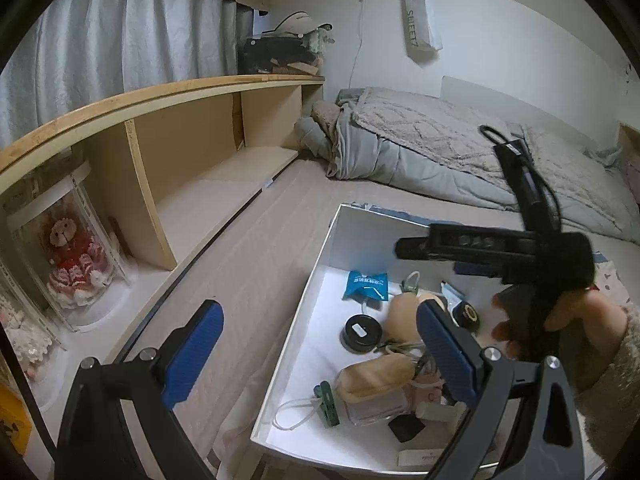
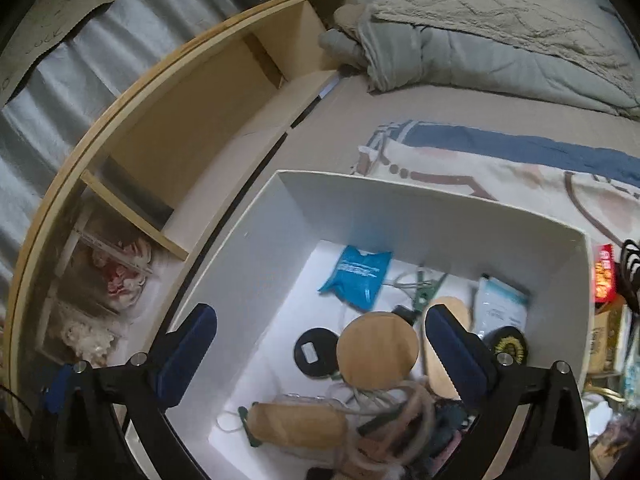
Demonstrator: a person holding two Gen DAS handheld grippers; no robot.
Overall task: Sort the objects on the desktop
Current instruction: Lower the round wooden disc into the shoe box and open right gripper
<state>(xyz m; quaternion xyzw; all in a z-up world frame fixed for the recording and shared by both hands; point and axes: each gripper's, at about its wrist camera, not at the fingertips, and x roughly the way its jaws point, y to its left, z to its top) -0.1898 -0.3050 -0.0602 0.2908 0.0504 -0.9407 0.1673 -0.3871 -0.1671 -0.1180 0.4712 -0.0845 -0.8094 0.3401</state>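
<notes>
A white open box (image 1: 308, 332) (image 2: 248, 240) sits on the beige bed and holds several small items: a blue packet (image 1: 366, 285) (image 2: 356, 276), a black round tin (image 1: 360, 334) (image 2: 314, 352), round wooden lids (image 2: 378, 348), a green clip (image 1: 328, 404), a tan cylinder (image 2: 298, 424) and cords. My left gripper (image 1: 320, 352) is open and empty over the box's left wall. My right gripper (image 2: 320, 356) is open and empty above the box's contents. The right gripper's body (image 1: 500, 248), held by a hand (image 1: 560, 320), shows in the left wrist view.
A wooden shelf unit (image 1: 180, 152) (image 2: 180, 112) runs along the left, with a boxed doll (image 1: 76, 264). A grey folded quilt (image 1: 440, 148) (image 2: 480, 32) lies at the back. A patterned cloth (image 2: 500, 168) lies behind the box. Snack packs (image 2: 604, 276) sit at the right.
</notes>
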